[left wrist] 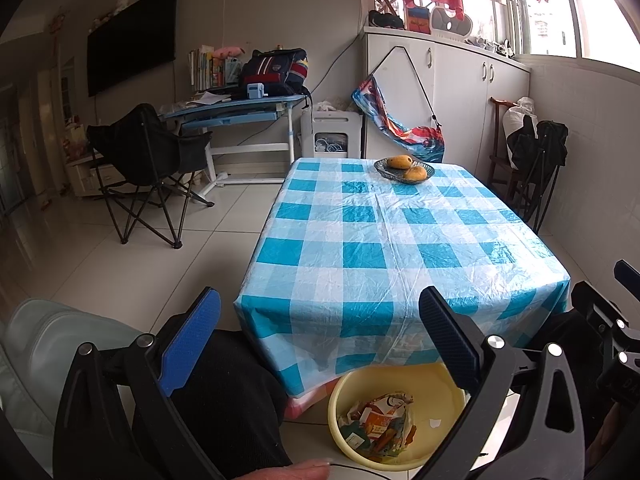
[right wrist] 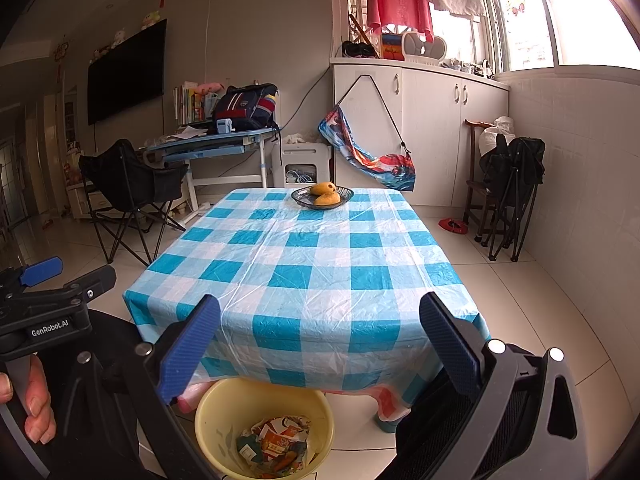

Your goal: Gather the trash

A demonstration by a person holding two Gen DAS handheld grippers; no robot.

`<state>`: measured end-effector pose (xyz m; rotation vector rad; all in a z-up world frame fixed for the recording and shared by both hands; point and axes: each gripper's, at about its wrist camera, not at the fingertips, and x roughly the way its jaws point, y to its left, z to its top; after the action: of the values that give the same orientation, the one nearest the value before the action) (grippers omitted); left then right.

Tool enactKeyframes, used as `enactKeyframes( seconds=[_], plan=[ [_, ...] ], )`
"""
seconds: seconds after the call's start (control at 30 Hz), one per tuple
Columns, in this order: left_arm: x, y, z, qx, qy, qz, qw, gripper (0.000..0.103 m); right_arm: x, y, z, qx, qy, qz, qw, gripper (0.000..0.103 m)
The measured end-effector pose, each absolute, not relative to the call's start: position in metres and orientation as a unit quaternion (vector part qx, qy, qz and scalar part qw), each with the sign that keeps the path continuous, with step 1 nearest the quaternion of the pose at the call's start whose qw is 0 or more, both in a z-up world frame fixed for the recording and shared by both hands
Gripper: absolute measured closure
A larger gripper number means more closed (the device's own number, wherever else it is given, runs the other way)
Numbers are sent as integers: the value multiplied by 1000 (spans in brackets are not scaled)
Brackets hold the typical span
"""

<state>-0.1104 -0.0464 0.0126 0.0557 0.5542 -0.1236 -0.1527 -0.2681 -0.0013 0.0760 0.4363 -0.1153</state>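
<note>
A yellow plastic bin [left wrist: 448, 390] stands on the floor at the near edge of the table; it also shows in the right wrist view [right wrist: 224, 404]. Crumpled snack wrappers [left wrist: 380, 424] lie inside it, also seen in the right wrist view [right wrist: 276, 440]. My left gripper [left wrist: 320, 336] is open and empty, held above and in front of the bin. My right gripper [right wrist: 320, 340] is open and empty, over the table's near edge above the bin. The left gripper's body [right wrist: 44, 304] shows at the left of the right wrist view.
A low table with a blue-and-white checked cloth [left wrist: 400, 240] fills the middle. A dark dish with mangoes [left wrist: 404, 169] sits at its far edge. A black folding chair [left wrist: 148, 168] stands on the left, a desk and white cabinets behind, folded chairs [right wrist: 512, 184] on the right.
</note>
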Motion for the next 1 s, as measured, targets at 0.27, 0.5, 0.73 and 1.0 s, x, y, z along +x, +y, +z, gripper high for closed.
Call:
enactKeyframes(
  seconds=[0.27, 0.5, 0.73, 1.0],
  plan=[
    [-110, -47, 11, 27, 275, -64, 959, 7, -153, -268, -1, 37, 216, -57, 974, 7],
    [-110, -48, 10, 24, 276, -65, 959, 7, -153, -269, -1, 37, 217, -57, 974, 7],
    [-110, -48, 10, 24, 276, -66, 959, 7, -153, -268, -1, 37, 218, -57, 974, 7],
    [-110, -48, 8, 19, 280, -68, 957, 7, -153, -269, -3, 40, 219, -59, 973, 7]
  ],
)
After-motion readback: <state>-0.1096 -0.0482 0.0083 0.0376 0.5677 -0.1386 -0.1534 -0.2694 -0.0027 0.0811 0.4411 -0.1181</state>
